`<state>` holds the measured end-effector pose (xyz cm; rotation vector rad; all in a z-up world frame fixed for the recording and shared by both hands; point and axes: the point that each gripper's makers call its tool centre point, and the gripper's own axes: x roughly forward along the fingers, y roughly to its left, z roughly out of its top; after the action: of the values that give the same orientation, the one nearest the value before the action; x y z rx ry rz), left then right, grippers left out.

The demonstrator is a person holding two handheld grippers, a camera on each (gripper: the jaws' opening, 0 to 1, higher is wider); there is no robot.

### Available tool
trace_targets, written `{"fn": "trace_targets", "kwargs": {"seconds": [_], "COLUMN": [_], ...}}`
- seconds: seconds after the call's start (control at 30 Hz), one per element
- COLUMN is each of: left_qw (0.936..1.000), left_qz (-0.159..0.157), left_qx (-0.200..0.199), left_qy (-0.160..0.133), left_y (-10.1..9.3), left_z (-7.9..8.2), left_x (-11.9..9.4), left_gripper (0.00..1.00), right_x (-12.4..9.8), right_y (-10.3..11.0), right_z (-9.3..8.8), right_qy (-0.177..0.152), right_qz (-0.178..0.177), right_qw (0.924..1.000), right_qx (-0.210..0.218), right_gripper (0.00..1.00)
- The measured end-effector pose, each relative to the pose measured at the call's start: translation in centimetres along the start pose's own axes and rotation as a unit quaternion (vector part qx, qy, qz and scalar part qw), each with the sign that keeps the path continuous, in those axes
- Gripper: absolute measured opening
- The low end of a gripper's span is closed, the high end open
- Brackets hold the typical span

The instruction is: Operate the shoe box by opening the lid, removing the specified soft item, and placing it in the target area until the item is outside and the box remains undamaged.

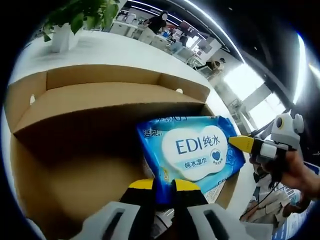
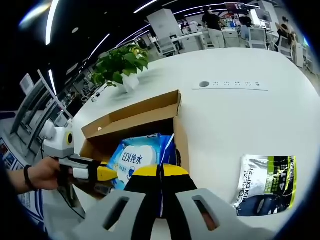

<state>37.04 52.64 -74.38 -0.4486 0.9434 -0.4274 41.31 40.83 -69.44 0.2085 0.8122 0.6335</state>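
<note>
Bright, even indoor lighting from ceiling light strips (image 2: pixel 145 6) — windows (image 1: pixel 250 90) blown out to white glare. Box interior (image 1: pixel 90 150) shadowed. Strong fisheye curvature at edges; background soft, slightly blurred.

Left gripper view: close in, looking into the open box (image 1: pixel 100 100) along its own jaws. Right gripper view: close at the box (image 2: pixel 150 117) edge, facing across the tabletop (image 2: pixel 240 115). Shared: box, wipes pack (image 1: pixel 192 147) (image 2: pixel 137 160).
</note>
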Motion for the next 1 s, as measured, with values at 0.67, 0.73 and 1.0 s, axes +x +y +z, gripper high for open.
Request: {"fn": "trace_targets", "kwargs": {"seconds": [0.67,0.73,1.0], "left_qw": [0.9968,0.9966,0.9959], "left_qz": [0.002,0.003,0.0], "left_qx": [0.067,0.069,0.071], "left_qy": [-0.043,-0.046,-0.056], "left_y": [-2.0,-2.3,-3.1], "left_z": [1.7,1.7,2.1], "left_x": [-2.8,-3.2,-4.2], "left_gripper": [0.03,0.03,0.03], "right_x": [-0.5,-0.5,-1.2], "right_y": [0.4,0.4,1.0], "right_z": [0.3,0.4,0.9], "right_qy": [-0.004,-0.006,-0.013], "right_qz": [0.011,0.011,0.012], "right_qw": [0.9999,0.9999,0.9998], "right_qx": [0.001,0.001,-0.001], "right_gripper": [0.0,0.0,0.0]}}
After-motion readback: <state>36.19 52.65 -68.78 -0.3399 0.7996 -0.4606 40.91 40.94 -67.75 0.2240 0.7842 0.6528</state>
